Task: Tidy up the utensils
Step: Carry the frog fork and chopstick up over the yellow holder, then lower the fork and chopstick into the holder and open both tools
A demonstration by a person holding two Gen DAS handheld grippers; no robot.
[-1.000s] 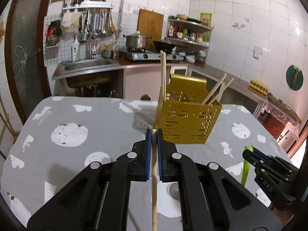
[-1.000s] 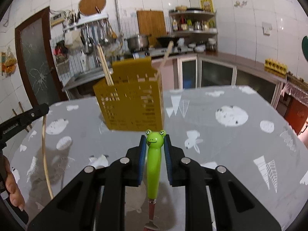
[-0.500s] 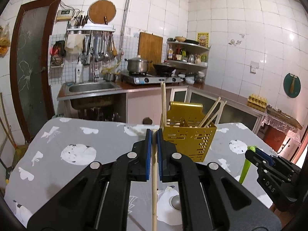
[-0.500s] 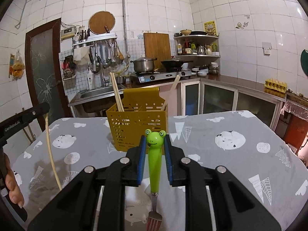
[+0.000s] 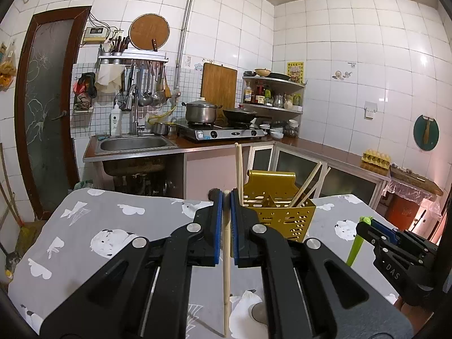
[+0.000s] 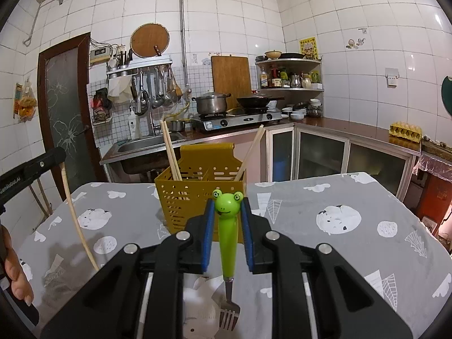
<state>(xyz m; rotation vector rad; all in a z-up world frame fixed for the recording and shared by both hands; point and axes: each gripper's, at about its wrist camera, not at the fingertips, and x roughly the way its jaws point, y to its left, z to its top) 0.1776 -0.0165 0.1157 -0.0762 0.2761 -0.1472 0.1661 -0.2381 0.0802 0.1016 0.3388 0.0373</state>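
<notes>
Left wrist view: left gripper (image 5: 225,197) clamped on single wooden chopstick (image 5: 226,260), stick hanging down between blue pads. Against a second ago, view has tipped up: yellow utensil caddy (image 5: 278,214) now sits lower and smaller, upright on grey patterned tablecloth (image 5: 93,226), three chopsticks already inside. Right gripper at right edge, green handle showing.

Right wrist view: right gripper (image 6: 226,212) closed on frog-handled fork (image 6: 227,243), tines down. Caddy likewise dropped lower in frame. Judgement: both utensils lifted clear, ready to carry over caddy compartments.
</notes>
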